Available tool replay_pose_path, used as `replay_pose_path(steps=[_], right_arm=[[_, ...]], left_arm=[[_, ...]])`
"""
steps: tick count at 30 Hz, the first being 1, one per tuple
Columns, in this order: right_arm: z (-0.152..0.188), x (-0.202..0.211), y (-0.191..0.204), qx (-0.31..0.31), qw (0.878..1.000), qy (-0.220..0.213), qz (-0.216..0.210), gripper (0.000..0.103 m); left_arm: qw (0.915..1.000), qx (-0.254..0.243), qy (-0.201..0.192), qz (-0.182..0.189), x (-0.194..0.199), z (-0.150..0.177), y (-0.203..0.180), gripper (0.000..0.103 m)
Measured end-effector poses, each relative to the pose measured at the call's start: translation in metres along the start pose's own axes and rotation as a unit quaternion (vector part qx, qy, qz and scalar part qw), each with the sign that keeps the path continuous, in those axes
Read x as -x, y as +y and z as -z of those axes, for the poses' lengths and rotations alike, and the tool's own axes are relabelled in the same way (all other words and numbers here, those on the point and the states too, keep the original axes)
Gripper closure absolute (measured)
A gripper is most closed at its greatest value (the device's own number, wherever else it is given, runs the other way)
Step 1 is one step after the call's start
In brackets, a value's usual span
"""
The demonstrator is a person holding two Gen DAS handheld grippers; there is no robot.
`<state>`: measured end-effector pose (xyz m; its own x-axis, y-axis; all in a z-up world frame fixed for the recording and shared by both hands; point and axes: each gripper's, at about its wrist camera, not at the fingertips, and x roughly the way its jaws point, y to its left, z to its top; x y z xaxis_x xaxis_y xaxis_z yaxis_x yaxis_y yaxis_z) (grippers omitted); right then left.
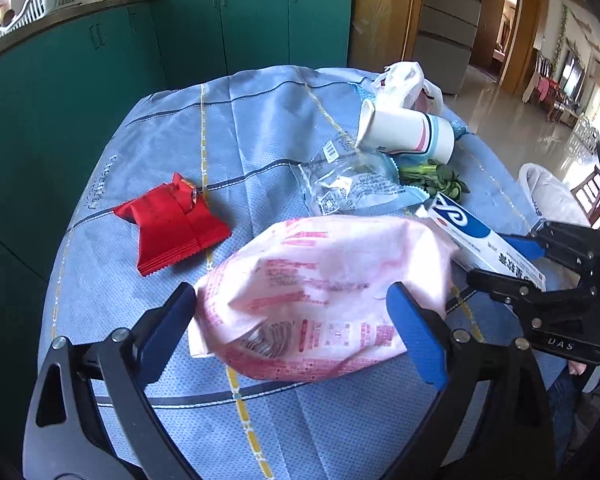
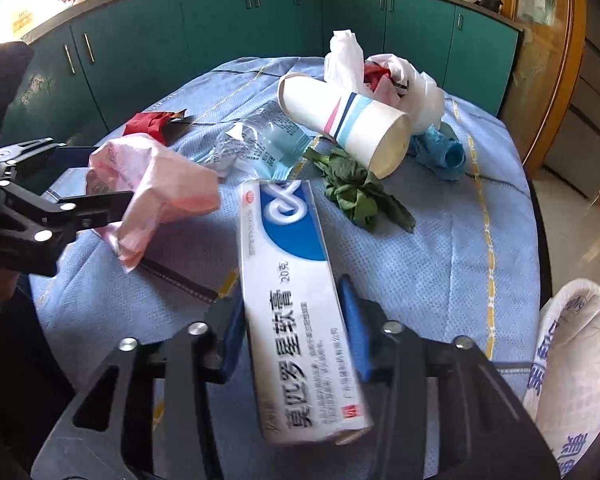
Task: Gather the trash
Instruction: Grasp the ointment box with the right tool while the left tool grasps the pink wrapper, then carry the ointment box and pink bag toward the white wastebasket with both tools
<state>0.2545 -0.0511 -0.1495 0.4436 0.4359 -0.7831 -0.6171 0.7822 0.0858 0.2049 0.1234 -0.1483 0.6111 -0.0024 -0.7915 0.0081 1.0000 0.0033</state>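
The right claw (image 2: 296, 332) is pinching the box (image 2: 288, 280) above the counter (image 2: 440, 264) while the left claw (image 1: 292, 320) is straddling the pink bag (image 1: 320, 292) spread wide, so it should be closing squarely around the crumpled middle.

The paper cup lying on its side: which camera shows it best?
The right wrist view: the paper cup lies whole and close, its stripes and both ends clear. The left wrist view shows it smaller and farther off, near the table's far side.
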Motion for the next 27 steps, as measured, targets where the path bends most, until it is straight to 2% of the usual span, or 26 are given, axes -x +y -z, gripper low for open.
replay_pose_path(steps=[1,4,7,8,10,11,14,16,17,19,24,27], right_arm=[[0.003,0.002,-0.002,-0.006,1.000,0.000,0.003,0.059],[0.011,0.010,-0.013,-0.023,1.000,0.006,0.017,0.060],[0.017,0.021,-0.031,-0.054,0.998,0.005,0.033,0.060],[0.019,0.024,-0.038,-0.067,0.997,0.005,0.040,0.059],[0.022,0.026,-0.047,-0.080,0.996,0.009,0.038,0.059],[0.024,0.027,-0.050,-0.083,0.996,0.010,0.038,0.059],[0.027,0.030,-0.053,-0.085,0.996,0.007,0.041,0.047],[0.026,0.030,-0.050,-0.079,0.996,0.002,0.044,0.039],[0.024,0.031,-0.046,-0.075,0.996,-0.001,0.046,0.036],[0.023,0.029,-0.043,-0.070,0.996,-0.001,0.049,0.035],[0.020,0.020,-0.045,-0.069,0.996,0.005,0.060,0.035],[0.019,0.019,-0.044,-0.068,0.996,0.005,0.059,0.035]], left_arm=[[0.9999,0.009,-0.002,0.005,0.001,0.000,0.003,0.020],[0.9992,0.036,-0.002,0.019,0.003,-0.001,0.013,0.037],[0.9969,0.051,0.002,0.060,0.007,0.000,0.017,0.042],[0.9962,0.045,0.002,0.075,0.007,0.000,0.016,0.042],[0.9925,0.002,0.007,0.122,0.012,0.003,0.001,0.040],[0.9913,-0.022,0.000,0.130,0.016,0.005,-0.007,0.040],[0.9897,-0.054,-0.041,0.126,0.032,0.007,-0.019,0.033],[0.9909,-0.049,-0.073,0.102,0.039,0.004,-0.018,0.019],[0.9913,-0.047,-0.084,0.089,0.041,0.001,-0.017,0.016],[0.9914,-0.045,-0.097,0.075,0.037,-0.010,-0.020,0.013],[0.9875,-0.097,-0.038,0.118,0.006,-0.031,-0.045,0.011],[0.9803,-0.128,0.015,0.150,-0.014,-0.028,-0.062,0.011]])
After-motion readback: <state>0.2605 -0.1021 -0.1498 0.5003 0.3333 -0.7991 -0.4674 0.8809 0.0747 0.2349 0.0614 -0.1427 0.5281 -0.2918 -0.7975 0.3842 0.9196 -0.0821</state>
